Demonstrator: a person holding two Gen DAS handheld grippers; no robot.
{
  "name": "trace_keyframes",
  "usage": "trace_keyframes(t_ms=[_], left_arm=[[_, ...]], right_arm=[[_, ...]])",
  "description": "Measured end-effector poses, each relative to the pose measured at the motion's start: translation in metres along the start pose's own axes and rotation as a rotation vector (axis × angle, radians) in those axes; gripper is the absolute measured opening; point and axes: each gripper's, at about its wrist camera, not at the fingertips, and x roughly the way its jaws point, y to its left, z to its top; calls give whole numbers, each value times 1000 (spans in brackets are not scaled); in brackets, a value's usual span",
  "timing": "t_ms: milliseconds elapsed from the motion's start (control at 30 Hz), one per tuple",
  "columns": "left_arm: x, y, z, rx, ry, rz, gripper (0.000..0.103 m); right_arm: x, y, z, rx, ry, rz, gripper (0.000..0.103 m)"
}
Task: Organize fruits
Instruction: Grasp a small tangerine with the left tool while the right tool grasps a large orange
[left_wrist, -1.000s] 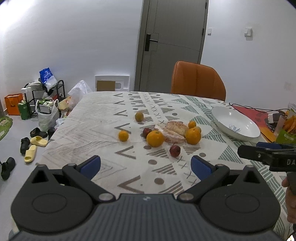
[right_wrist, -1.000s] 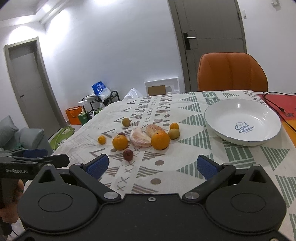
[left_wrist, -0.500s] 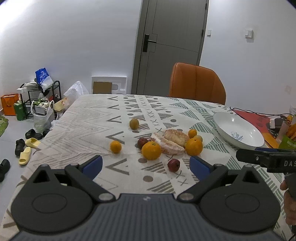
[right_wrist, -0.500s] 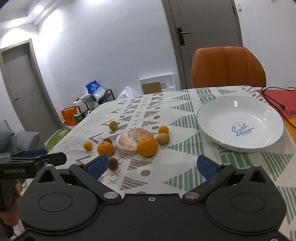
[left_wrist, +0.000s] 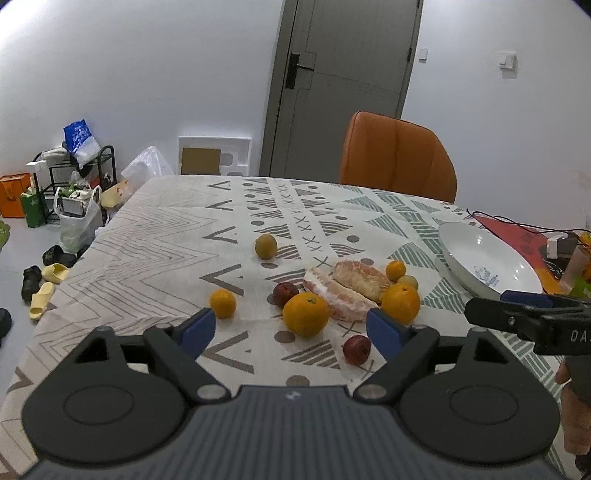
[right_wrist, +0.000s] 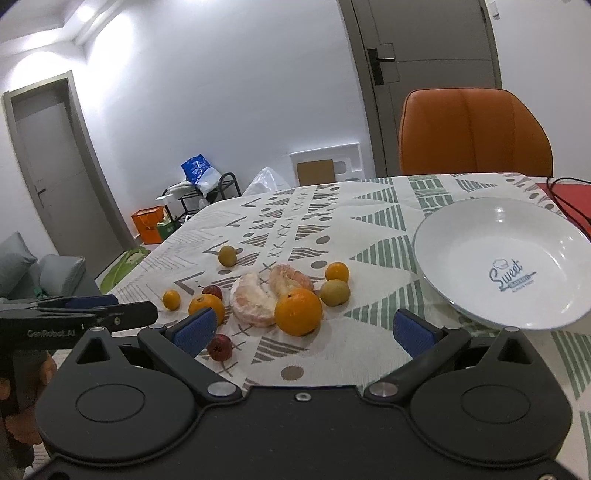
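Observation:
Fruit lies loose on the patterned tablecloth (left_wrist: 155, 236): two big oranges (left_wrist: 306, 314) (right_wrist: 298, 312), peeled pomelo pieces (left_wrist: 345, 286) (right_wrist: 255, 299), small tangerines (left_wrist: 222, 303) (right_wrist: 337, 271), yellow-green fruits (left_wrist: 266, 246) (right_wrist: 334, 292) and dark red fruits (left_wrist: 357, 349) (right_wrist: 220, 347). An empty white bowl (right_wrist: 480, 236) (left_wrist: 458, 243) stands to the right. My left gripper (left_wrist: 291, 330) is open, just short of the front orange. My right gripper (right_wrist: 302, 328) is open too, nearest the right orange. Neither holds anything.
An orange chair (left_wrist: 397, 158) stands at the table's far side before a grey door (left_wrist: 343, 85). A red mat with cables (left_wrist: 517, 232) lies beyond the bowl. Shoes, bags and a rack (left_wrist: 70, 184) clutter the floor at left; a sofa (right_wrist: 33, 269) is there too.
Both grippers have moved forward toward the fruit pile, which now looks larger and nearer. The jaws stayed open and no fruit has shifted.

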Motion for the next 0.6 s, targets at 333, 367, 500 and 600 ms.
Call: trace_keyframes(t_ms=[333,367,500,600], left_arm=[[25,15,9,-31,32,21,76],[28,17,9,-35,37,23,74],[36,24,12,-50,46,35,69],[41,30,13,-61,56,39,64]], right_arm=[[24,-7,5,41,43,54,95],[26,-8,6,47,46,60,93],[37,-9,7,52,64,76,87],[44,-7,8,51,75,81,85]])
